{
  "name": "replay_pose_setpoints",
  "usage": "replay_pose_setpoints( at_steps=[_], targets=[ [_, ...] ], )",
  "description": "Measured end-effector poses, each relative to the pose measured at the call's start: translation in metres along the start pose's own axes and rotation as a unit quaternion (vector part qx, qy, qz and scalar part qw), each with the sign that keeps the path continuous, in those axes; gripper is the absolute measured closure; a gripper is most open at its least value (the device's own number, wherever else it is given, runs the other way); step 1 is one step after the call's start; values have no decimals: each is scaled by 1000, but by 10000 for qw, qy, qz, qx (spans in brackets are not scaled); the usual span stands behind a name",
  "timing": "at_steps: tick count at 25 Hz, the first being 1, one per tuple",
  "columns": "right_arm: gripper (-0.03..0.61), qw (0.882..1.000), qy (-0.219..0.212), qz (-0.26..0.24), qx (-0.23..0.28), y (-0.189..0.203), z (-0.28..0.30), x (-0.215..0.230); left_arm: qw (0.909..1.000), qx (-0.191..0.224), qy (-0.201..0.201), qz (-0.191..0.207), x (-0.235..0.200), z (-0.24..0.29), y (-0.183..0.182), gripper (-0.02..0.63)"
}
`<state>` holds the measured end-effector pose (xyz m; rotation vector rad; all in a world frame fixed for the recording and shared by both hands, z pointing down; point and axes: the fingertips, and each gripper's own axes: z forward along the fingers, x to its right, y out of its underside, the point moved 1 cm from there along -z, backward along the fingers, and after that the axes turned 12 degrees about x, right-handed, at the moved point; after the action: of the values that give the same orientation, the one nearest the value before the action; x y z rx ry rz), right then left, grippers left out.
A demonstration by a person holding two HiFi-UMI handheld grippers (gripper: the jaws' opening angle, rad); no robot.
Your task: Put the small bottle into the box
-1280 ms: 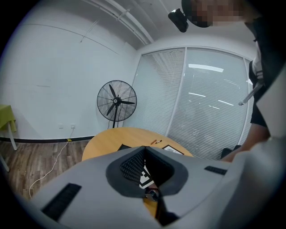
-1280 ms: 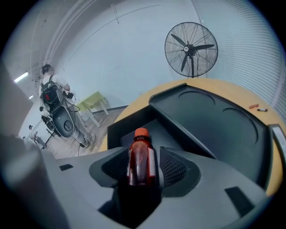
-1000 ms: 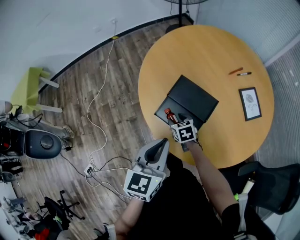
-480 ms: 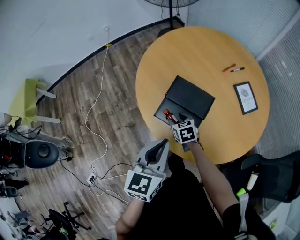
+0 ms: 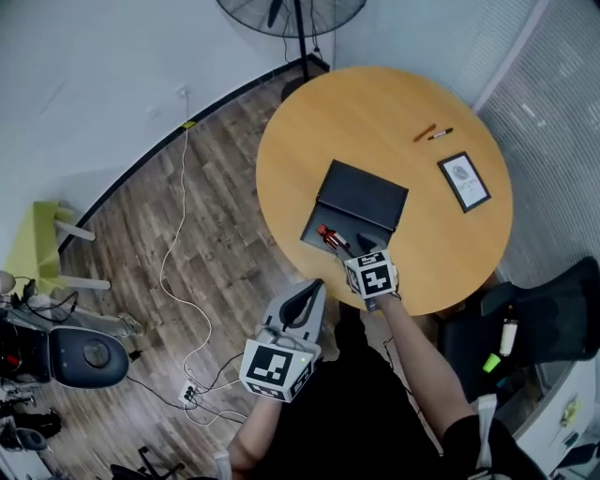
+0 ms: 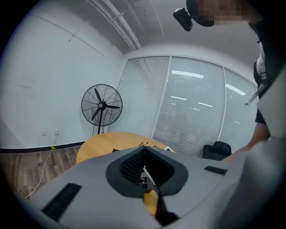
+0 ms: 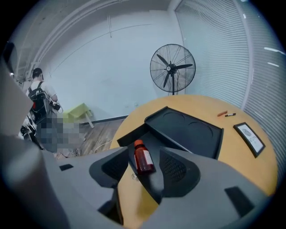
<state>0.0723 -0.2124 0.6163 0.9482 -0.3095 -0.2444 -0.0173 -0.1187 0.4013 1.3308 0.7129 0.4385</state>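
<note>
The small red bottle with an orange cap lies on its side in the near tray of the black box, whose lid lies open behind it. My right gripper points at it from the table's near edge. In the right gripper view the bottle lies between the jaws with a gap on each side, so the right gripper is open. My left gripper hangs off the table's near side, over the person's lap. In the left gripper view the left gripper is shut with nothing in it.
Two pens and a framed card lie on the far right of the round wooden table. A standing fan is behind it, a black chair at right, cables on the floor at left.
The head view has shifted, so the table sits higher and smaller. My right gripper has drawn back a little from the bottle, which stays in the box. The left gripper holds its place.
</note>
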Motion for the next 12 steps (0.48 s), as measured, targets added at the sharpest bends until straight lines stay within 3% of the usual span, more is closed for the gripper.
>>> replay_pose_setpoints(
  at_steps=[12],
  targets=[
    [373,9925,619,-113,1049,-46,-82,-30,9976,289,623,50,2,-27,-12,617]
  ],
)
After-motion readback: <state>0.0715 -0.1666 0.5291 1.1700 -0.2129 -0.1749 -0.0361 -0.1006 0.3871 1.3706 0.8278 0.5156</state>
